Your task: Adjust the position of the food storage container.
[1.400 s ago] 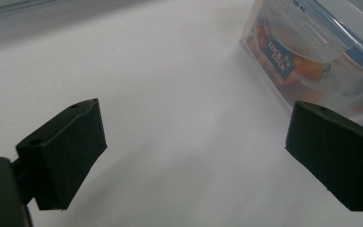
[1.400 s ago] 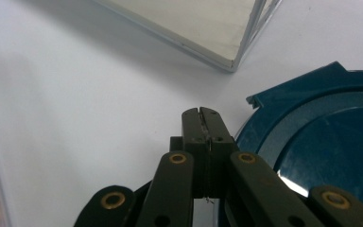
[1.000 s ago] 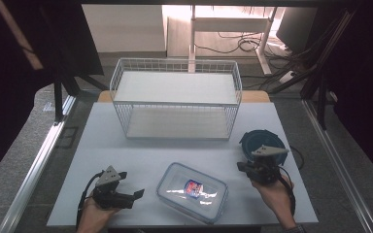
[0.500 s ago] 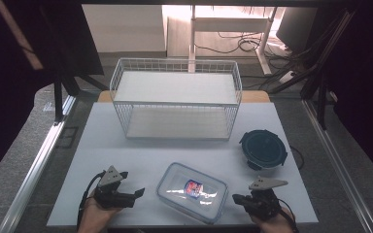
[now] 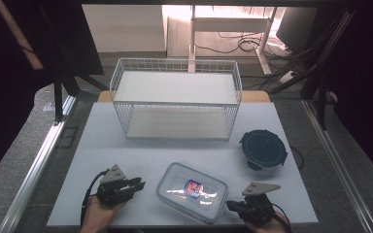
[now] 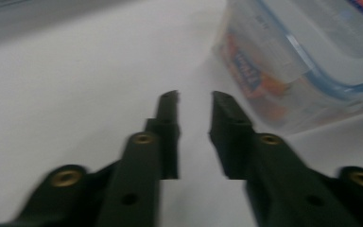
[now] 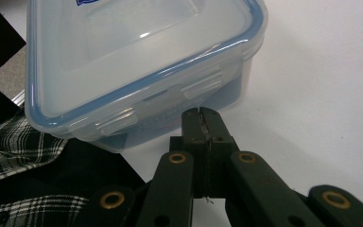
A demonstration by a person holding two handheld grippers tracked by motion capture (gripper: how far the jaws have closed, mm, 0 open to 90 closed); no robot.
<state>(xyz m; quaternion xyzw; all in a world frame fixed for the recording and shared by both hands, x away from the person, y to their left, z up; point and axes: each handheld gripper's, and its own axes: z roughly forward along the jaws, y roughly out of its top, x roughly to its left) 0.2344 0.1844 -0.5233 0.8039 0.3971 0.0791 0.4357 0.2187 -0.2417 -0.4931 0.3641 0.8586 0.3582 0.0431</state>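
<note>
A clear rectangular container [image 5: 192, 191] with a blue-rimmed clip lid lies near the table's front edge. To its left my left gripper [image 5: 137, 185] points at it, a short way off. Its jaws have just been closing; the left gripper view shows the left gripper [image 6: 194, 97] with a narrow gap, nothing in it, and the container [image 6: 302, 61] ahead to the right. My right gripper [image 5: 230, 206] sits at the box's front right corner. In the right gripper view the right gripper [image 7: 200, 111] is shut and empty, its tip just in front of the container [image 7: 137, 52], at its side clips.
A white wire basket [image 5: 175, 60] stands at the back of the white table [image 5: 126, 155]. A dark round lidded container [image 5: 263, 149] rests at the right. A plaid garment [image 7: 19, 142] shows past the table edge in the right gripper view.
My right gripper left the round container and came down to the front edge beside the rectangular box. The left gripper stayed put while its jaws narrowed.
</note>
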